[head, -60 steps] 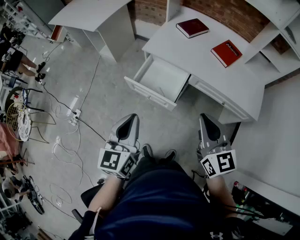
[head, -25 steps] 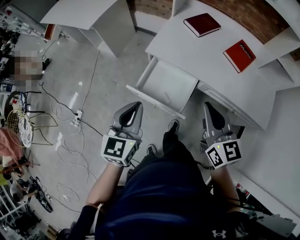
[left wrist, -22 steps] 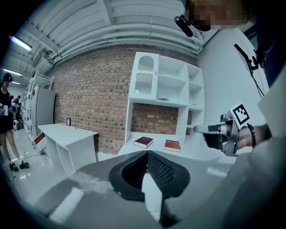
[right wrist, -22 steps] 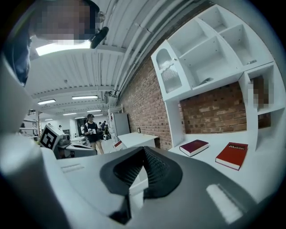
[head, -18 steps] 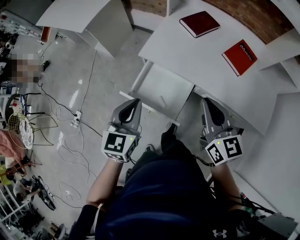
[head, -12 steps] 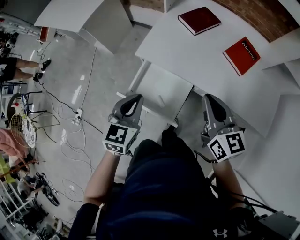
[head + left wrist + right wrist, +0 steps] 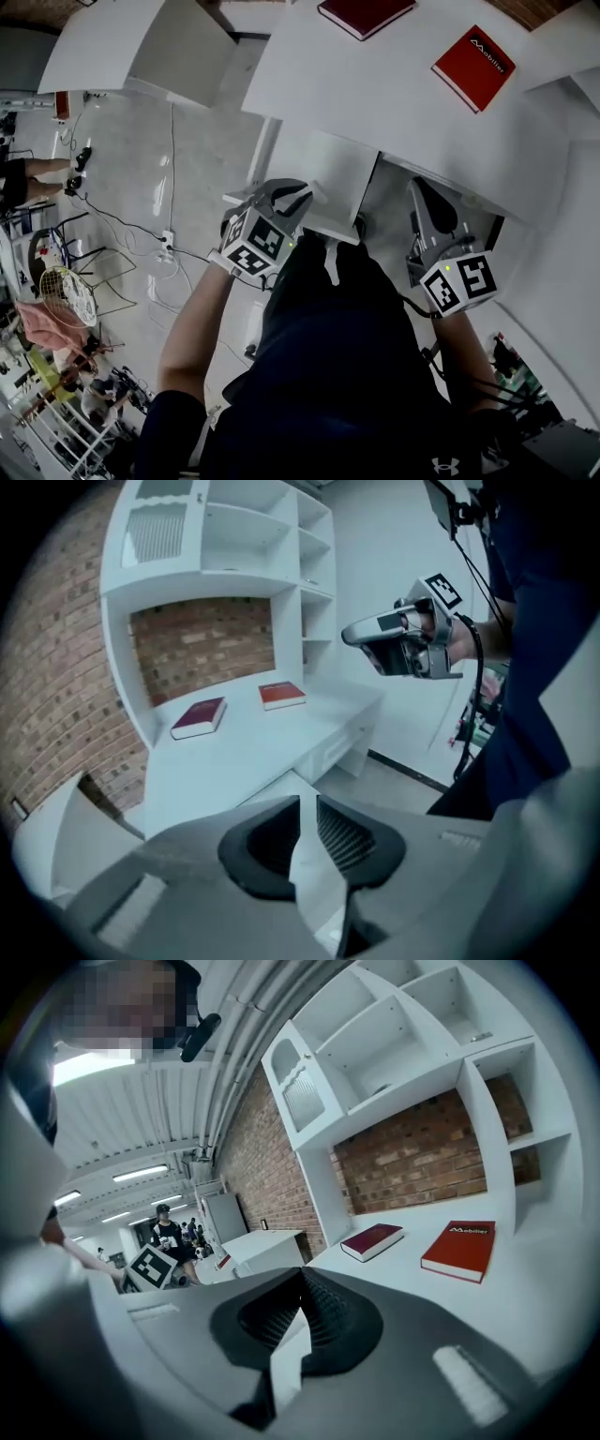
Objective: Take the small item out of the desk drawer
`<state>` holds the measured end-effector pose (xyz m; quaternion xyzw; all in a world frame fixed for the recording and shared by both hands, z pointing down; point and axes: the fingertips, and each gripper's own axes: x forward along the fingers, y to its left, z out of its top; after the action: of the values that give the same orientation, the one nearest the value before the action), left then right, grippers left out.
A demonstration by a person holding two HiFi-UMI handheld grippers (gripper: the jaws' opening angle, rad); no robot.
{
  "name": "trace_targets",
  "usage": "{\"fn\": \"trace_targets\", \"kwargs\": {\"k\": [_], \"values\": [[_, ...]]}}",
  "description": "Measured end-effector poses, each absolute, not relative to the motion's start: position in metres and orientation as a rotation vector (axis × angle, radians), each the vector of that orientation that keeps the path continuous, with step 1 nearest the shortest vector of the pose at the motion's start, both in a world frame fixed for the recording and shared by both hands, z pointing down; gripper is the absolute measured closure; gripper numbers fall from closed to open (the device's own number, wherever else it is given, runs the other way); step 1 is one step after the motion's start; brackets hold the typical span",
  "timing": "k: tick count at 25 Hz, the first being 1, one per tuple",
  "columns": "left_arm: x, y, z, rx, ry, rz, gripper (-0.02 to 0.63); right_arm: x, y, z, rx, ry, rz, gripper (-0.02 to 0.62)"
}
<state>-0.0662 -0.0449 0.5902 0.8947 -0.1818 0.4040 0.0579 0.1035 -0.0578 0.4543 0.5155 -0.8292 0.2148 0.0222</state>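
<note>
The white desk (image 7: 375, 89) has its drawer (image 7: 328, 161) pulled open toward me. The drawer's inside looks pale and bare, and I cannot make out a small item in it. My left gripper (image 7: 298, 197) hovers over the drawer's near left corner, turned to the right. Its jaws are opening, and a narrow gap with nothing in it shows in the left gripper view (image 7: 307, 803). My right gripper (image 7: 419, 189) hangs at the desk's front edge, right of the drawer. Its jaws are shut and empty in the right gripper view (image 7: 300, 1279).
A dark red book (image 7: 364, 11) and a red book (image 7: 473, 67) lie on the desk top. A shelf unit (image 7: 216, 536) rises over the desk against a brick wall. A second white table (image 7: 141, 47) stands to the left, and cables (image 7: 169, 244) run over the floor.
I have stepped up to the desk, so the drawer now lies just beyond both grippers. The left gripper has turned to the right and its jaws have parted.
</note>
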Motion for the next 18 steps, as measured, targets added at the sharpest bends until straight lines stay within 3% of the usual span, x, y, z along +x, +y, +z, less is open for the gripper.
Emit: {"fn": "trace_targets", "kwargs": {"k": [4,8,18], "values": [[-0.046,-0.055,0.604,2.709,-0.170,1.367,0.507,0.134,-0.060,0.443,1.752,-2.449,0.761,0.592],[-0.017,-0.065,0.637,2.637,0.196,1.543,0.500,0.176,-0.060,0.450,1.865,-2.335,0.846,0.592],[-0.017,-0.046,0.750,2.427,0.848,1.997,0.428,0.223,-0.018,0.482,2.108,-2.105,0.980,0.592]]}}
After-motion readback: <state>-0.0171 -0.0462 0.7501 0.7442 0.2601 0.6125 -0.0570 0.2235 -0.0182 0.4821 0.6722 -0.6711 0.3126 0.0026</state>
